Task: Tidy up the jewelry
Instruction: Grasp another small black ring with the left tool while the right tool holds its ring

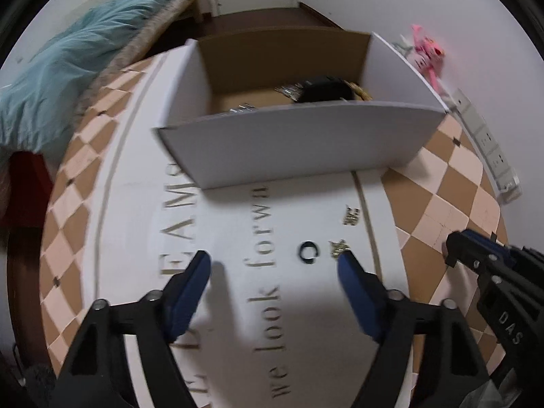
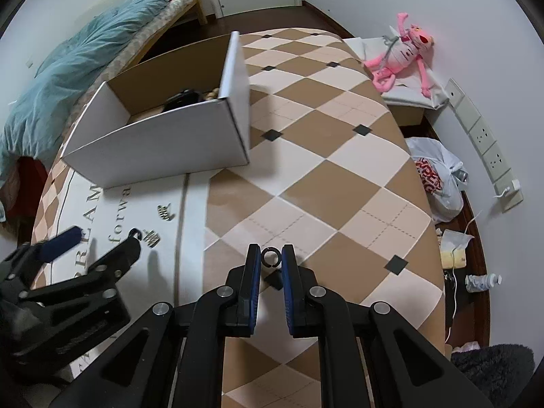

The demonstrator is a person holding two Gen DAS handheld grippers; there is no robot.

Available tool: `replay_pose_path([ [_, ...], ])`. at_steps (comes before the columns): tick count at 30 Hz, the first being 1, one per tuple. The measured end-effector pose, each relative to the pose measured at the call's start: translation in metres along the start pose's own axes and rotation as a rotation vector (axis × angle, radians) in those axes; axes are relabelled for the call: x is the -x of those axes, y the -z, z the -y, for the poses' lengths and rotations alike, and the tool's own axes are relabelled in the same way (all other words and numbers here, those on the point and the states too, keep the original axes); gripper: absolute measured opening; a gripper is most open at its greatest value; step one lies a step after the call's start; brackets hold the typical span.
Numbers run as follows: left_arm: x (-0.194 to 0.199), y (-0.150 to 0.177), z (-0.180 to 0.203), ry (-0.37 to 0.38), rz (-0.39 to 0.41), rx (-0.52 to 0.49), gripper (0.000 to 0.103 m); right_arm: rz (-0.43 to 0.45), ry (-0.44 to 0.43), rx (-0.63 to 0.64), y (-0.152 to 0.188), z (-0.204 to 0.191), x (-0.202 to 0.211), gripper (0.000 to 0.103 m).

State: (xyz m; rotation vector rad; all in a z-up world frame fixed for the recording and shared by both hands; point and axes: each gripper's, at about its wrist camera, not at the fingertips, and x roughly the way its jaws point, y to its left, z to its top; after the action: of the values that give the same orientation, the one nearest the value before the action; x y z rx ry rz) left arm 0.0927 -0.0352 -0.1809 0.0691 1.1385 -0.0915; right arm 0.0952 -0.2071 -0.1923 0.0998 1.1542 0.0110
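Note:
My right gripper (image 2: 271, 255) is shut on a small dark open ring (image 2: 271, 257), held above the checkered cloth. My left gripper (image 1: 275, 260) is open above the white lettered panel; it also shows in the right wrist view (image 2: 102, 234). A second dark ring (image 1: 308, 252) lies on the panel between its fingertips. A gold piece (image 1: 339, 247) lies at its right fingertip, and another gold piece (image 1: 351, 217) lies farther back. The open white cardboard box (image 1: 299, 142) behind holds dark and gold jewelry (image 1: 323, 91).
The checkered brown and cream cloth (image 2: 340, 170) covers the table. A pink plush toy (image 2: 408, 54) lies far right by the wall. A plastic bag (image 2: 438, 176) and clutter sit on the floor right. A bed with teal blanket (image 2: 85, 51) is at left.

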Motion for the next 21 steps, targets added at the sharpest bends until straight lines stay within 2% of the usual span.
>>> replay_pose_path([
  [2, -0.002, -0.001, 0.004, 0.012, 0.007, -0.02, 0.06, -0.001, 0.002, -0.007, -0.002, 0.004, -0.002, 0.013],
  [4, -0.002, -0.003, 0.007, 0.009, 0.013, -0.036, 0.055, -0.001, 0.004, -0.014, -0.003, 0.007, -0.003, 0.013],
  [5, -0.002, -0.003, 0.009, 0.014, 0.017, -0.042, 0.045, -0.001, 0.005, -0.015, -0.003, 0.007, -0.004, 0.013],
  [9, -0.001, -0.006, 0.012, 0.033, 0.018, -0.05, 0.025, 0.001, 0.005, -0.016, -0.004, 0.007, -0.004, 0.013],
  [10, 0.0, -0.006, 0.012, 0.038, 0.02, -0.049, 0.017, 0.003, 0.005, -0.015, -0.005, 0.007, -0.004, 0.013],
  [14, 0.001, -0.005, 0.007, 0.046, 0.021, -0.035, 0.011, 0.012, 0.0, -0.009, -0.006, 0.004, -0.001, 0.013],
  [21, 0.01, 0.004, 0.001, 0.051, 0.027, -0.013, 0.011, 0.032, -0.02, -0.005, -0.008, -0.005, 0.009, 0.013],
])
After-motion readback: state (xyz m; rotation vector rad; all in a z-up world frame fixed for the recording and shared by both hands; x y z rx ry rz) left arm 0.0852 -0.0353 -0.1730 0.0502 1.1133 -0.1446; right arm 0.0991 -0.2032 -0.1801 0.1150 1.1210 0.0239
